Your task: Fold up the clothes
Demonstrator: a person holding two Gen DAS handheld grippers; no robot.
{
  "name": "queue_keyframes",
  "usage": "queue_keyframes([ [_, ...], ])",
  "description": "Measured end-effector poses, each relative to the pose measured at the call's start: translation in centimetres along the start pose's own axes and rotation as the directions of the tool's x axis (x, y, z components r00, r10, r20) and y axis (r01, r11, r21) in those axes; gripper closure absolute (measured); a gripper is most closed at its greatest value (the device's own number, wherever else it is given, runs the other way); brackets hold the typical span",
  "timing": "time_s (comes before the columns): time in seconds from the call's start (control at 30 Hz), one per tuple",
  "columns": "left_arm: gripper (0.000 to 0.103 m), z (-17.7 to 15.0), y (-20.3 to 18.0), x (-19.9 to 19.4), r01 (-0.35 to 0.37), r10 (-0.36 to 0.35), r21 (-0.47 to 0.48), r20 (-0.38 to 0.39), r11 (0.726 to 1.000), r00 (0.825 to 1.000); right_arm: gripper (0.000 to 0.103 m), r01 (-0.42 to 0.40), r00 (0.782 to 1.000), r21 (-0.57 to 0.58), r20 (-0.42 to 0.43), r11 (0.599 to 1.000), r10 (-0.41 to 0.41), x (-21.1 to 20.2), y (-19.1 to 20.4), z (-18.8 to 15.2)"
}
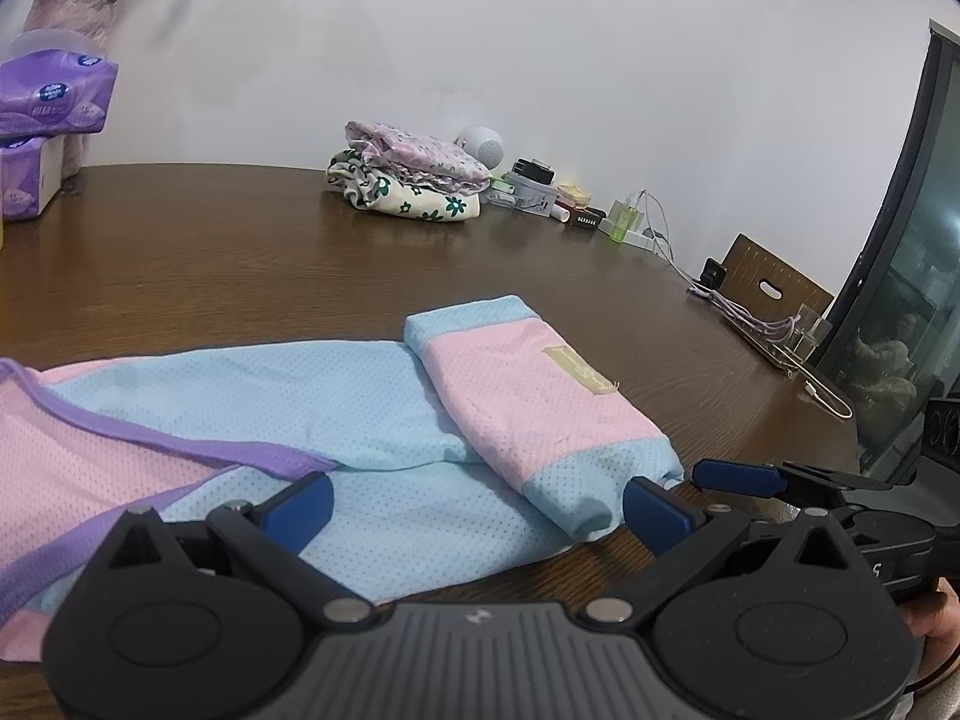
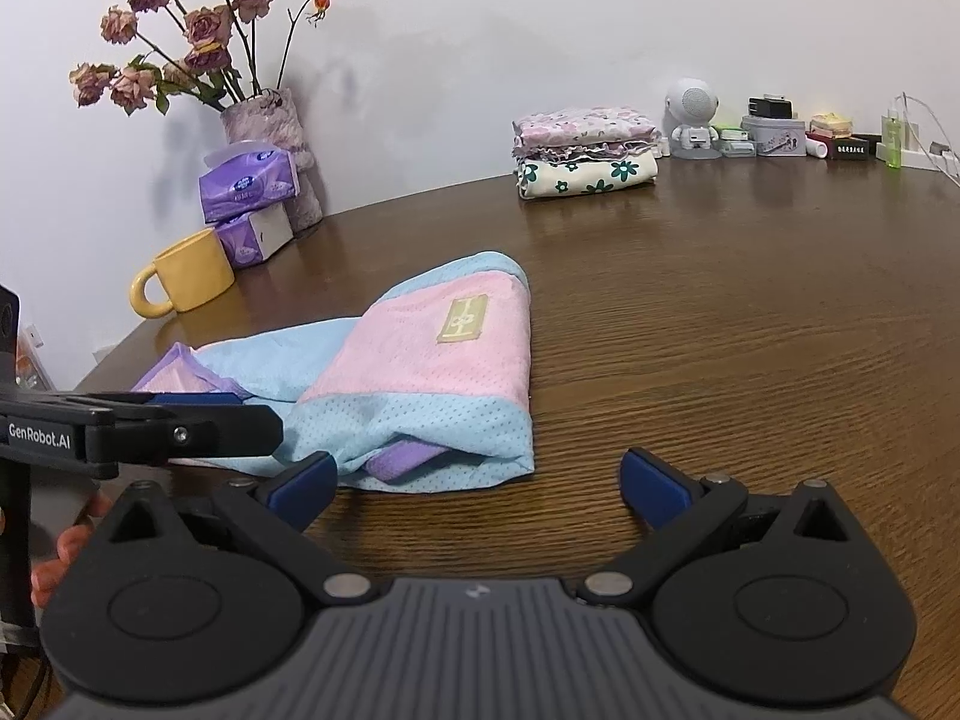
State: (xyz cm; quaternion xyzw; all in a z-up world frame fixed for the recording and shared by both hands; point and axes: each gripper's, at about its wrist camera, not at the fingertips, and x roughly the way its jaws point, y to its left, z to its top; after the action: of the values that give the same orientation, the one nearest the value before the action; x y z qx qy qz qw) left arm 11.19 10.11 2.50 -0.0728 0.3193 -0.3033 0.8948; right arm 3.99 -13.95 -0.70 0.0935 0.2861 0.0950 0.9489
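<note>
Just ahead of your open right claw (image 2: 477,483) lies the pink-and-blue perforated mesh garment with purple trim (image 2: 420,372), partly folded on the table, one end doubled over, its gold label facing up, purple edge peeking out underneath.

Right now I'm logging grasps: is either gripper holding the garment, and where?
Nothing is held. The left gripper and right gripper are both open, empty, near the pink-and-blue garment.

Garment (image 2: 420,354) pink, blue, purple-trimmed; mug (image 2: 192,273) yellow
</note>
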Motion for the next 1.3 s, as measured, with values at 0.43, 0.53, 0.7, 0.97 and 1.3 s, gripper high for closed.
queue_keyframes([
  [0.43, 0.000, 0.0, -0.1, 0.1, -0.009, 0.009, 0.008, -0.003, 1.000, 1.000, 0.001, -0.036, 0.999, -0.012, -0.006, 0.999, 0.036, 0.0, 0.1, 0.0],
  [0.53, 0.000, 0.0, -0.1, 0.1, -0.007, 0.008, 0.006, -0.002, 1.000, 1.000, 0.001, -0.045, 0.999, -0.005, -0.002, 0.999, 0.045, 0.0, 0.0, 0.0],
  [0.7, 0.000, 0.0, -0.1, 0.1, -0.010, 0.010, 0.009, -0.003, 1.000, 1.000, 0.001, -0.048, 0.999, 0.010, 0.004, 0.999, 0.048, -0.2, -0.3, 0.0],
  [0.97, 0.000, 0.0, -0.3, 0.2, -0.022, 0.022, 0.013, -0.002, 1.000, 1.000, 0.001, -0.041, 0.999, 0.003, 0.001, 0.999, 0.041, -0.1, -0.1, 0.0],
  [1.3, 0.000, -0.1, -1.8, -0.7, -0.074, 0.074, 0.011, 0.000, 0.997, 0.997, 0.000, -0.063, 0.998, 0.070, 0.029, 0.996, 0.061, -0.5, -1.3, 0.0],
])
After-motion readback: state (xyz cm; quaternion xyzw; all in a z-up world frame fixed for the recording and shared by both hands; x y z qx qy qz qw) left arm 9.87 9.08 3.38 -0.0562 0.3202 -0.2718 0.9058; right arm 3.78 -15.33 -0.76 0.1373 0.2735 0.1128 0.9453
